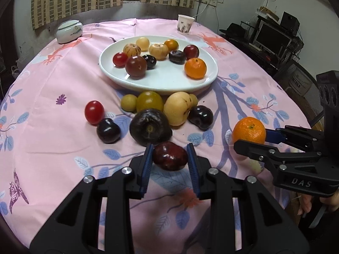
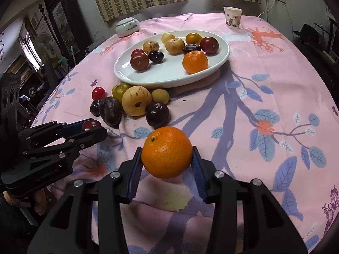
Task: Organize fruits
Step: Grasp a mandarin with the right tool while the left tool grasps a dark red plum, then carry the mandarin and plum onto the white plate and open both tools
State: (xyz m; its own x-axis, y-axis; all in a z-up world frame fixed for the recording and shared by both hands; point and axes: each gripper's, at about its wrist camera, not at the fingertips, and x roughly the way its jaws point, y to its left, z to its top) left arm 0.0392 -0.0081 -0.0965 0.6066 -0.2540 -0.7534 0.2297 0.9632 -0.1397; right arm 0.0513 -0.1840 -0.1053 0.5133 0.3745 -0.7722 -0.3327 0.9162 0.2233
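Observation:
My left gripper point(image 1: 170, 155) is shut on a dark red plum point(image 1: 170, 156), held just above the pink cloth; it also shows in the right wrist view point(image 2: 90, 125). My right gripper point(image 2: 167, 154) is shut on an orange mandarin point(image 2: 167, 152), seen from the left wrist view too point(image 1: 249, 130). A white oval plate point(image 1: 167, 80) holds several fruits, among them a second mandarin point(image 1: 195, 68). Several loose fruits lie in front of the plate: a large dark plum point(image 1: 150, 127), a yellow pear-like fruit point(image 1: 177, 108), a red cherry tomato point(image 1: 94, 112).
A paper cup point(image 1: 185, 24) stands at the table's far edge, a white lidded jar point(image 1: 69, 31) at the far left. Curtains and a window lie behind. A desk with a monitor point(image 1: 273, 40) stands beyond the table's right edge.

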